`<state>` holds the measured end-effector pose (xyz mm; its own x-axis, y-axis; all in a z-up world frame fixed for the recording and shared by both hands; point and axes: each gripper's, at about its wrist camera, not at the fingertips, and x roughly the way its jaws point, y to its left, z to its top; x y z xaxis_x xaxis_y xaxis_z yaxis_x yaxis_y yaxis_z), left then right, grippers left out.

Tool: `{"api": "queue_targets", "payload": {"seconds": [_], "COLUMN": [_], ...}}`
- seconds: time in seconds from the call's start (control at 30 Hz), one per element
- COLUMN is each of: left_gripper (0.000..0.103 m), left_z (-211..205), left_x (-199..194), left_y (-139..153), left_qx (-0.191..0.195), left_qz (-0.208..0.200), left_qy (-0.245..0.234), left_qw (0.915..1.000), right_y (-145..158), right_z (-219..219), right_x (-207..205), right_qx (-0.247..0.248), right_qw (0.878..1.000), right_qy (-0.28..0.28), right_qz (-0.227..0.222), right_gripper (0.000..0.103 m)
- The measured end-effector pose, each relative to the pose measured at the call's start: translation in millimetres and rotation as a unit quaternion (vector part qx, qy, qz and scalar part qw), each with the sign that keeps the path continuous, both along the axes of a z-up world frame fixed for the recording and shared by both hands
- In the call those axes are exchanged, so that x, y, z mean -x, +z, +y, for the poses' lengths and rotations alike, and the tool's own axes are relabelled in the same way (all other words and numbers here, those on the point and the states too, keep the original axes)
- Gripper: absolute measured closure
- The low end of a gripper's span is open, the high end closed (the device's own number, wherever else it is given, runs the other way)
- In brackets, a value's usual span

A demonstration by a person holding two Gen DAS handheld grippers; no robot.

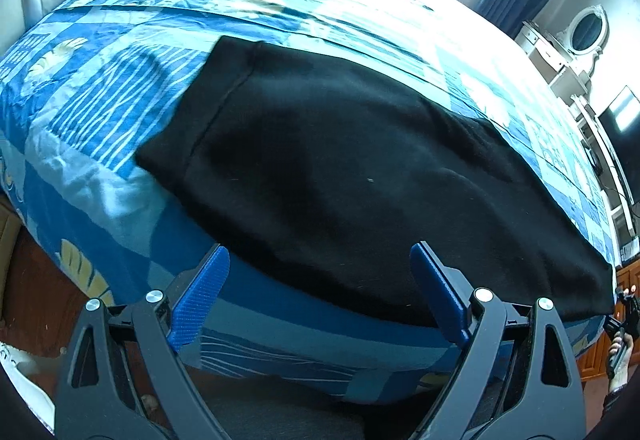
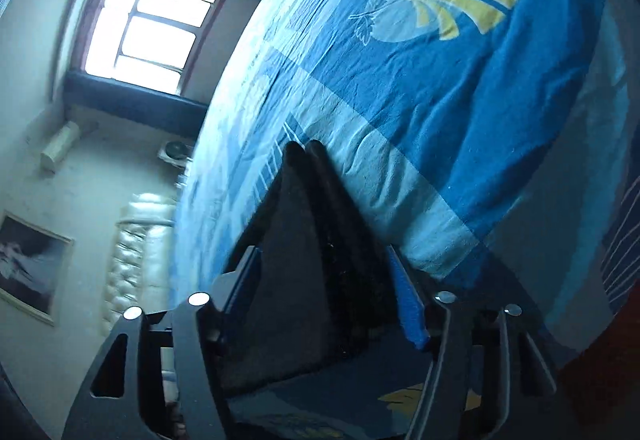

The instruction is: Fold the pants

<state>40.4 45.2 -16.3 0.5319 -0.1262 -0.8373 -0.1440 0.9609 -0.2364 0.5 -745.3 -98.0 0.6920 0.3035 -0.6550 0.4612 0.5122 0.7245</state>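
The black pants (image 1: 340,167) lie on the bed with the blue patterned bedsheet (image 1: 120,111). In the left wrist view they fill the middle of the picture and run from about 10 o'clock, where a stitched band, a waistband or a hem, crosses the cloth, down to the far end at about 4 o'clock. They look like one long flat strip, so I judge that the two legs are already laid one on the other along their length. I cannot see the layers from this side, so this is only a judgement.

The left gripper (image 1: 320,292) hangs at 6 o'clock over the near edge of the pants. Its blue pads (image 1: 200,296) stand wide apart and nothing is between them; it holds nothing.

At about 4 o'clock, at the very edge of the same view, a hand (image 1: 620,352) of the person appears beside the far end of the pants. It seems to carry the other tool, but it is too small to be sure.

In the right wrist view the picture is rolled and a little blurred. The right gripper (image 2: 320,292) stands about half open, and dark cloth, the pants (image 2: 304,240), lies between its fingers and rises toward 12 o'clock in two narrow folds. If the pads press on the cloth or only stand around it, I cannot tell.

What is left, in my judgement, is the cross fold: to bring one end over to the other, perhaps twice, and then to smooth the packet. The task seems near the halfway point, not more.
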Motion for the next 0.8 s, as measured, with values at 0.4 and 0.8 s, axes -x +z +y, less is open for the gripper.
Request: {"api": "queue_targets", "payload": {"seconds": [0.4,0.8], "left_gripper": [0.011,0.011], "left_z": [27,28], "left_x": [17,32], "left_y": [20,30], "left_qx": [-0.023,-0.030], "left_qz": [0.000,-0.006], "left_qy": [0.012,-0.003], "left_qw": [0.9997,0.9995], "right_y": [54,151], "right_z": [36,129], "right_x": [-11,-59], "right_qx": [-0.040,-0.011], "right_qw": [0.996,0.987], "right_qy": [-0.016,0.072], "right_qz": [-0.074,-0.146], "right_gripper": [0.077,0.077]}}
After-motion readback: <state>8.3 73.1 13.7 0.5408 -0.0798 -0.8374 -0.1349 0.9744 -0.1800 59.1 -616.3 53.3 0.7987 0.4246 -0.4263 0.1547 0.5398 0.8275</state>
